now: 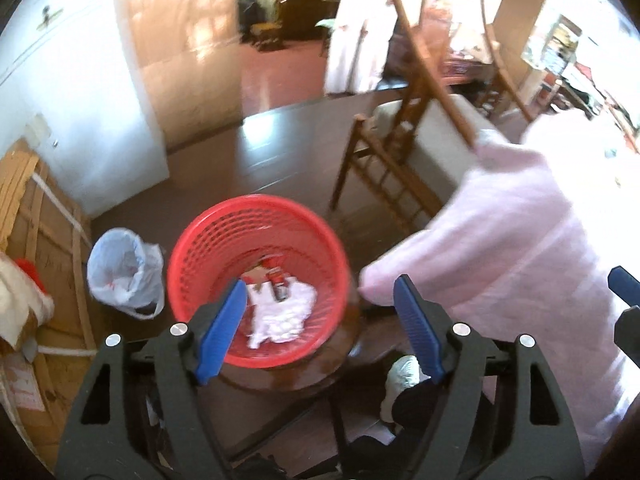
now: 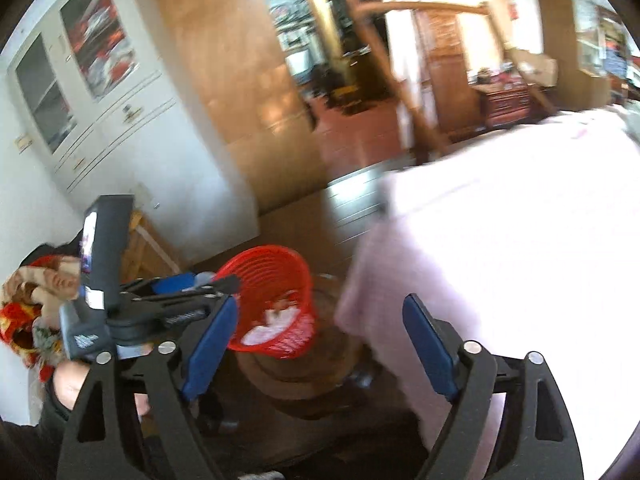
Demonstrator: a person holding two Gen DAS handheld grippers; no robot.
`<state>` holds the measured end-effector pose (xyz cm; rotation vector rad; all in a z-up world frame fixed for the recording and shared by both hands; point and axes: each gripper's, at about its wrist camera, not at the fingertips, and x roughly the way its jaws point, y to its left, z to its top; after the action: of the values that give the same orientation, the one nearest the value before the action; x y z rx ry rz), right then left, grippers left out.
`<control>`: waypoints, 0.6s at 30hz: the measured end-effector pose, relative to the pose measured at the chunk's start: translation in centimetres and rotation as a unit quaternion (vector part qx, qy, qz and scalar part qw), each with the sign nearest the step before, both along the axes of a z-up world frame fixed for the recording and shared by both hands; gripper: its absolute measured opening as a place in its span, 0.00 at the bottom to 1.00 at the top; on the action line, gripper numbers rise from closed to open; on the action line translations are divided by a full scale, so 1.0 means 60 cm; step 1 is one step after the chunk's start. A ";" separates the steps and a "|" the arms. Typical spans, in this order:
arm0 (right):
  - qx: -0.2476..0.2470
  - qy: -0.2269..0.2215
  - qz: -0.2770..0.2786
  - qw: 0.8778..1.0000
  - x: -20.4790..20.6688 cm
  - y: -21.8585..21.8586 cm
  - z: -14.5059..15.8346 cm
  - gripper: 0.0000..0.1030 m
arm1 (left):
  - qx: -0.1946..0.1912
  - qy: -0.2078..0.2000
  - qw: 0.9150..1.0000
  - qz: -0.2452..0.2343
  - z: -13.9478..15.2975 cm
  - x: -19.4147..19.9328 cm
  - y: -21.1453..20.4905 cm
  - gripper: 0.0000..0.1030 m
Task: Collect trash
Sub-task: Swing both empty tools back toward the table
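Open left claw (image 1: 320,316) above red basket (image 1: 224,248) holding crumpled paper (image 1: 286,314).

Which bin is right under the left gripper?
The red basket, holding white paper and a can. The bag-lined bin stands off to its left.

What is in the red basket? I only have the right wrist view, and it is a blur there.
Observer: The left wrist view shows crumpled white paper and what looks like a small red can in the red basket.
Operator: Is the left gripper carrying anything?
Observer: No. The left gripper is open, with nothing between its pads.
Operator: Any other bin nearby?
Observer: Yes, a bin lined with a pale plastic bag stands on the floor beside the basket.
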<state>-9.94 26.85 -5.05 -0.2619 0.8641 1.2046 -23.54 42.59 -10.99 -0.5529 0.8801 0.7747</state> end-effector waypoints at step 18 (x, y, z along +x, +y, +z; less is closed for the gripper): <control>0.009 -0.037 -0.301 0.953 0.189 -0.437 0.022 0.88 | 0.063 -0.032 0.973 -0.219 0.096 0.226 -0.296 0.84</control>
<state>1.40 0.65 -3.75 -0.0179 0.7884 0.6276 -10.01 24.82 -5.23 -0.2553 0.8469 0.4041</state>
